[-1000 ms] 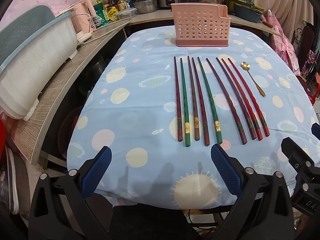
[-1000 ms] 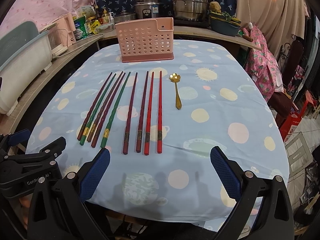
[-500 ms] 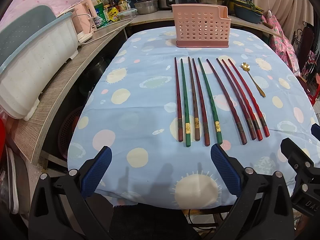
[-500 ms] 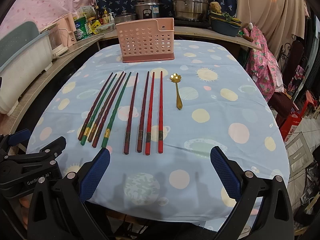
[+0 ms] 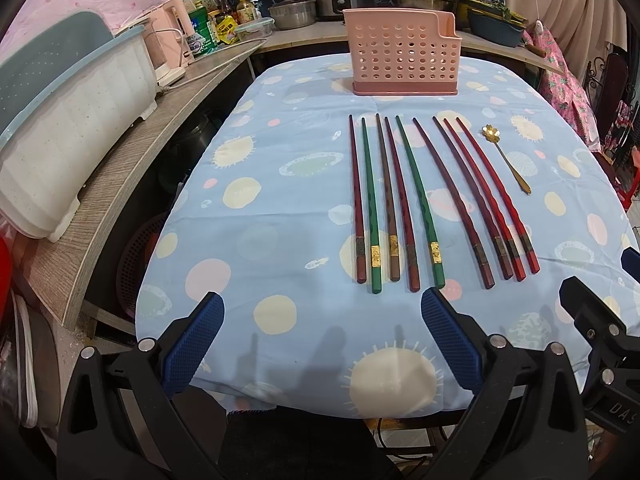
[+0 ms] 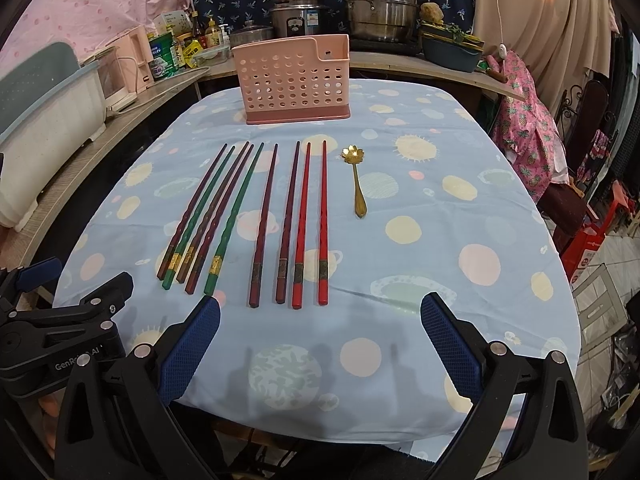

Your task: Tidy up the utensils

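Several chopsticks [image 5: 416, 200] [image 6: 264, 224], dark red, green, brown and bright red, lie side by side on the blue patterned tablecloth. A gold spoon [image 5: 507, 158] [image 6: 357, 180] lies to their right. A pink perforated utensil holder [image 5: 404, 58] [image 6: 294, 80] stands upright at the table's far end. My left gripper [image 5: 322, 340] is open and empty over the near table edge, short of the chopstick handles. My right gripper [image 6: 320, 340] is open and empty, also near the front edge. Each gripper shows at the side of the other's view.
A wooden counter [image 5: 132, 160] runs along the left with a white and blue dish rack [image 5: 60, 120], a kettle and jars. Pots and a rice cooker [image 6: 300, 16] stand behind the table. Pink fabric [image 6: 528, 120] hangs at the right.
Both views have crept slightly forward toward the table. The chopsticks, spoon and holder have not moved.
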`<state>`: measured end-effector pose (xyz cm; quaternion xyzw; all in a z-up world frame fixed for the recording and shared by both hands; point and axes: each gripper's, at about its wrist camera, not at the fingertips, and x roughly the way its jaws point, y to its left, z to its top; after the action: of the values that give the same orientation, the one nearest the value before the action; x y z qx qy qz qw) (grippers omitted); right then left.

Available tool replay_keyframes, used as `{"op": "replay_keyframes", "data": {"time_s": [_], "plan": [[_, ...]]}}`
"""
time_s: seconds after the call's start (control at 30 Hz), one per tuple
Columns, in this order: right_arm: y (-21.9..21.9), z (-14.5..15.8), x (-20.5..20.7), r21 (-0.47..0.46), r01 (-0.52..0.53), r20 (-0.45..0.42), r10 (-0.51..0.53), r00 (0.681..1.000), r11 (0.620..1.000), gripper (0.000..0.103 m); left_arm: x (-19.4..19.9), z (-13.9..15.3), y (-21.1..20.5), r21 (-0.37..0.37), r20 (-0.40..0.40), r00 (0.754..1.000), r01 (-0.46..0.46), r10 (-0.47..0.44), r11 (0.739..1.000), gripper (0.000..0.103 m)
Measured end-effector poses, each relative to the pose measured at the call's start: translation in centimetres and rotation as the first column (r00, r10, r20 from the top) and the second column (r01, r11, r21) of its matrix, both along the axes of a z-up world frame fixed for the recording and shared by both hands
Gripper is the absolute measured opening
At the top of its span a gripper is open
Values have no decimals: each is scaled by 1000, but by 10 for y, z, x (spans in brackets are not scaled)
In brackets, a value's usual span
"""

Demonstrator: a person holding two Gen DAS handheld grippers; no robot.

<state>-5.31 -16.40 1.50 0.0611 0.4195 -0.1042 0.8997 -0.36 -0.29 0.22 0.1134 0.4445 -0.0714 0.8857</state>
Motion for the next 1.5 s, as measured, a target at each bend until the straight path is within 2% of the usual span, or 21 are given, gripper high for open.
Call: {"op": "replay_keyframes", "data": {"time_s": [1.27, 1.5], "plan": [[0, 0, 0, 2, 0, 0, 0, 1000, 1000, 96, -1, 0, 2, -2, 2, 1000, -1, 1, 1000, 94], [-8, -3, 5, 23, 20, -8, -20, 1000, 1000, 96, 16, -8, 14, -57, -65, 997, -42, 38, 997, 94]]}}
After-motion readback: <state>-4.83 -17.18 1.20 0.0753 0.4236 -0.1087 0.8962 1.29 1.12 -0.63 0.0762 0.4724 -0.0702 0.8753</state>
